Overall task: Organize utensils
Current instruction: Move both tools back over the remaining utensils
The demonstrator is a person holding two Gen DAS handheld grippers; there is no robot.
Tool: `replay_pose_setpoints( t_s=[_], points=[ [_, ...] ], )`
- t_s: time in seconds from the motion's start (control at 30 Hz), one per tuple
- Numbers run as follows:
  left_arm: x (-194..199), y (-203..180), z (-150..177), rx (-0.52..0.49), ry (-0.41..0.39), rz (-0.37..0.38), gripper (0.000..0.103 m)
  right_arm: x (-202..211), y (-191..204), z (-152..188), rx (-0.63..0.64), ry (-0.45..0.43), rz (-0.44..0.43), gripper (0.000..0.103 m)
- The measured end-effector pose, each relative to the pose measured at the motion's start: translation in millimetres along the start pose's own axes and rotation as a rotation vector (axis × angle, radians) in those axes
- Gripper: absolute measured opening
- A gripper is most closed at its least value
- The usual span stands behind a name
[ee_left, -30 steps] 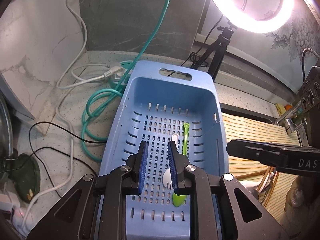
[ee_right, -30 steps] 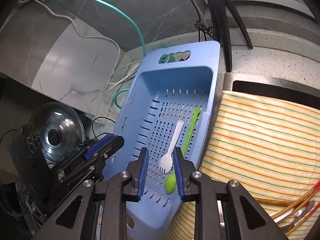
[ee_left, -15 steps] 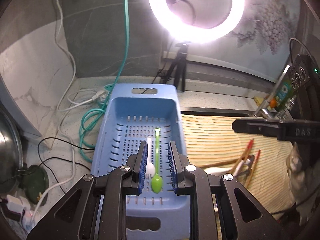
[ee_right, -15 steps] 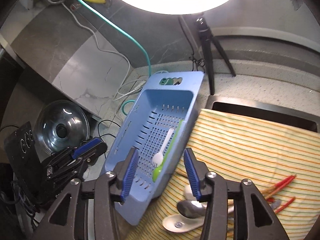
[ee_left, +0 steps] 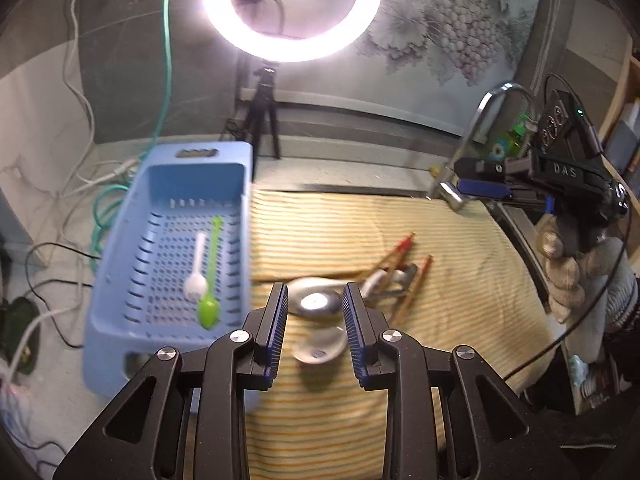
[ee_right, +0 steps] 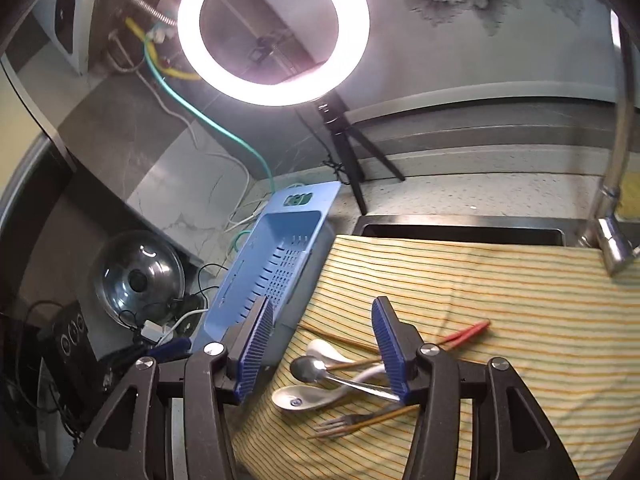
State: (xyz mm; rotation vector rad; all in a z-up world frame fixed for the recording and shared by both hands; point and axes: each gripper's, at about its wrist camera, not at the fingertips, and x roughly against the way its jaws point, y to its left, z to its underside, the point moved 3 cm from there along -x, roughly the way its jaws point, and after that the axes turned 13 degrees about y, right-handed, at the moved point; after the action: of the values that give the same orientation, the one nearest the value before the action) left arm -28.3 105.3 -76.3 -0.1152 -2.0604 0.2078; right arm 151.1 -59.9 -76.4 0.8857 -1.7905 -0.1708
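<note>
The blue slotted basket [ee_left: 120,354] stands at the left and holds a white plastic fork [ee_left: 196,276] and a green spoon [ee_left: 209,307]. On the striped cloth [ee_left: 340,232] lies a pile: metal spoon [ee_right: 308,369], white ceramic spoon [ee_right: 294,396], fork [ee_right: 340,426], red-tipped chopsticks [ee_right: 466,330]. My left gripper [ee_left: 314,300] hovers over the metal spoon [ee_left: 316,303], its jaws opening with nothing between them. My right gripper [ee_right: 323,305] hangs above the pile, jaws opening wide and holding nothing. The basket [ee_right: 296,220] is to its left.
A ring light on a tripod [ee_left: 262,112] stands behind the basket. A faucet [ee_right: 614,216] and the sink edge [ee_right: 460,232] are at the back right. Cables [ee_left: 100,208] and a pot lid [ee_right: 138,280] lie left of the basket. A gloved hand [ee_left: 560,276] holds the right gripper.
Both grippers swung right, away from the basket and over the cloth and pile. The right jaws spread wide; the left spread a little. Fork and green spoon stay in the basket.
</note>
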Motion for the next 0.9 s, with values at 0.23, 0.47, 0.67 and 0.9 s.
replay_pose_setpoints(
  t_s=[0.23, 0.47, 0.67, 0.9],
  points=[
    [-21.4, -19.6, 27.1, 0.024, 0.068, 0.05, 0.027, 2.5, -42.1, 30.1, -0.126, 0.063, 0.012, 0.064],
    [-37.0, -19.1, 47.3, 0.058, 0.124, 0.051, 0.027, -19.1, -66.2, 50.9, -0.239, 0.13, -0.037, 0.064],
    [-32.4, -12.7, 47.8, 0.074, 0.11, 0.032, 0.027, -38.6, -51.8, 42.4, -0.21, 0.166, -0.073, 0.062],
    [-23.7, -4.1, 51.6, 0.104, 0.089, 0.016, 0.027, -97.3, -5.6, 15.0, -0.093, 0.286, -0.132, 0.045]
  ],
)
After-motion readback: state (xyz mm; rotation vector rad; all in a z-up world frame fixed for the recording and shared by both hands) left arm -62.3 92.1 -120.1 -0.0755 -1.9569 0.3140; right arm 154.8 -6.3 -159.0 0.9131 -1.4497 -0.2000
